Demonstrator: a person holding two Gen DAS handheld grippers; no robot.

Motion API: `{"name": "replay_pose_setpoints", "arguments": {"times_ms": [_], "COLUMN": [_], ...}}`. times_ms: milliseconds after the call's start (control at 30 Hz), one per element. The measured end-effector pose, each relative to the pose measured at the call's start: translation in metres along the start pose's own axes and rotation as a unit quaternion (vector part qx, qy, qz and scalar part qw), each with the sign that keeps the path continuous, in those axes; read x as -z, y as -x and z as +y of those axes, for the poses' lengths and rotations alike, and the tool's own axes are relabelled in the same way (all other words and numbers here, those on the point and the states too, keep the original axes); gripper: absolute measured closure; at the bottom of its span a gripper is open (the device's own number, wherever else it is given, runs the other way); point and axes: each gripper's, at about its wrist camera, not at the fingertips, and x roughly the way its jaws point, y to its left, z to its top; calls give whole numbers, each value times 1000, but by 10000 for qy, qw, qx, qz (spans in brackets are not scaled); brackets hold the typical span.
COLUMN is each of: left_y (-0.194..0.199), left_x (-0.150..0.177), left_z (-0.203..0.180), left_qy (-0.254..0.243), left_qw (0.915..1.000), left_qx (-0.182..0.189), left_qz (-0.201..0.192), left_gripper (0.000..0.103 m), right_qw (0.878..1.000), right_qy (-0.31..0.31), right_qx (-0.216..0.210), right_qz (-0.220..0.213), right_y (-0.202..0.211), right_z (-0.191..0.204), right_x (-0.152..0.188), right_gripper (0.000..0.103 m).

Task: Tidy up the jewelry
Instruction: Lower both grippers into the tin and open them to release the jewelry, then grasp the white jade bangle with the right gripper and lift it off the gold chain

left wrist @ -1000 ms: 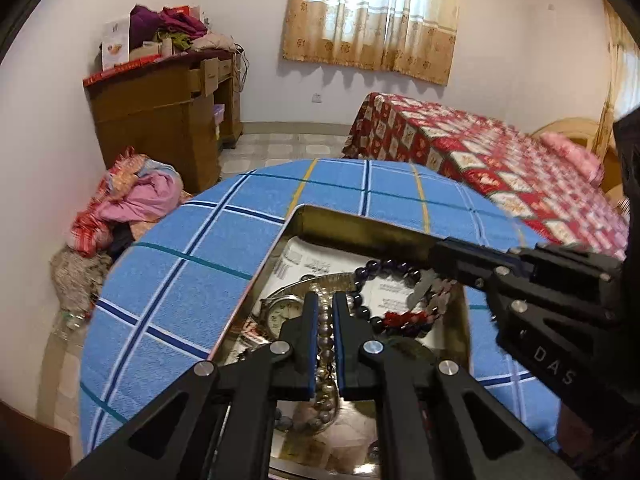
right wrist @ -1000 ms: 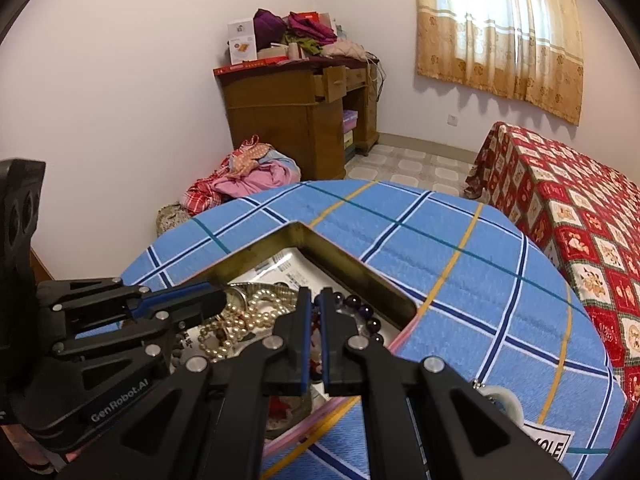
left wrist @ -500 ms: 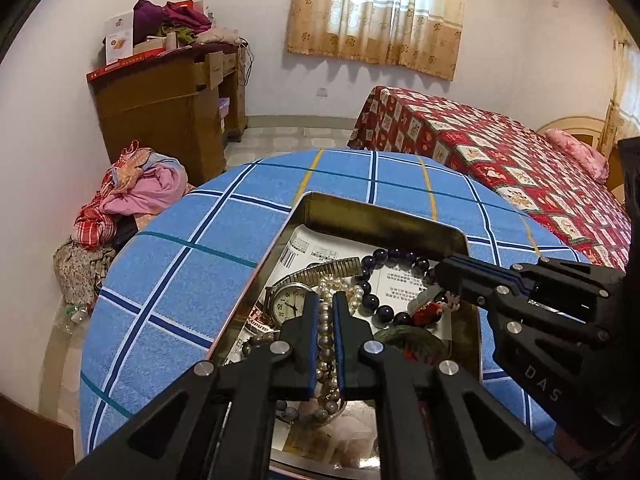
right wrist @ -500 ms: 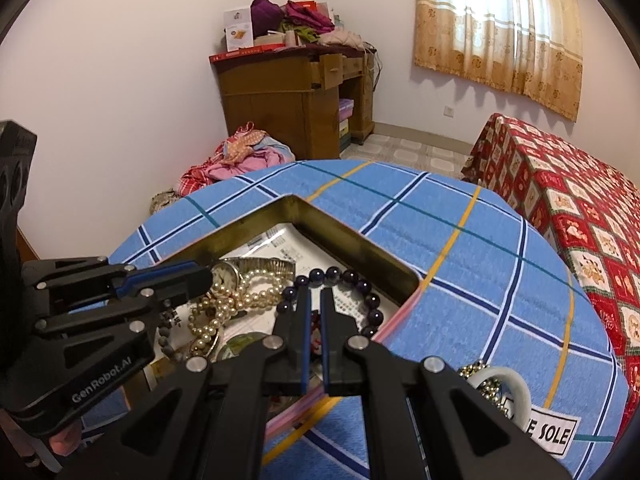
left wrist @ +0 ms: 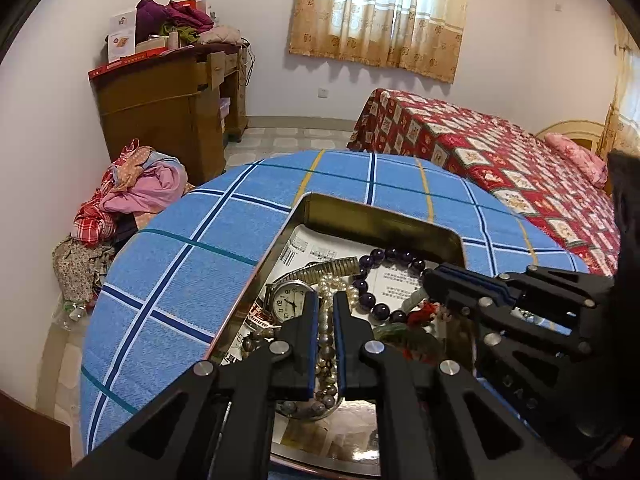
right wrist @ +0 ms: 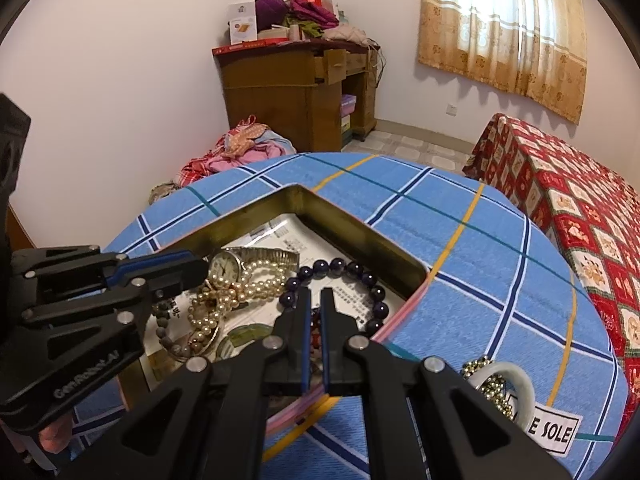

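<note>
A gold tin (left wrist: 380,218) (right wrist: 340,224) on the blue checked table holds a watch (left wrist: 290,300) (right wrist: 226,264), a purple bead bracelet (left wrist: 384,276) (right wrist: 352,276), a grey bead bracelet (right wrist: 168,340) and a pearl necklace (left wrist: 328,284) (right wrist: 240,286). My left gripper (left wrist: 326,300) (right wrist: 202,270) hangs over the tin. Its jaws are opening, and the pearl strand still fills the narrow gap between the pads. My right gripper (right wrist: 316,294) (left wrist: 430,284) is beside it with its jaws opening. A red beaded piece (left wrist: 424,312) (right wrist: 314,330) lies under its tips, loose.
A pale bangle (right wrist: 508,380) with a gold bead chain (right wrist: 486,380) lies on the cloth right of the tin, by a white label (right wrist: 552,430). Beyond the round table are a wooden desk (left wrist: 168,112), a heap of clothes (left wrist: 136,192) and a bed (left wrist: 500,160).
Both wrist views have drawn back a little, so more of the tin and the bangle show. The gap between each gripper's fingers has widened slightly, the right more than the left.
</note>
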Motion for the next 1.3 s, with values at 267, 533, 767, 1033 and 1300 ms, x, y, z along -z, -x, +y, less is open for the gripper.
{"name": "replay_pose_setpoints", "arguments": {"times_ms": [267,533,767,1033,1300], "left_y": [15,9,6,-5,-12], "left_x": [1,7,10,15,12], "left_z": [9,-2,-26,-50,-63], "left_qy": [190,188,103,-182,-261], "left_qw": [9994,9989,9993,9993,9989], "left_qx": [-139,-421,-345,-280,-306], "left_qz": [-244,-103,-72,161,241], "left_gripper": [36,36,35,35,35], "right_qw": [9995,9988,9947,9917,9895], "right_qy": [-264,-377,-669,-557,-669], "right_qx": [63,261,775,956,793], "right_qz": [-135,-142,77,653,1004], "right_y": [8,25,41,23,8], "right_z": [-11,-33,-79,-96,-104], "right_x": [1,13,36,51,56], "right_gripper": [48,46,28,14,24]}}
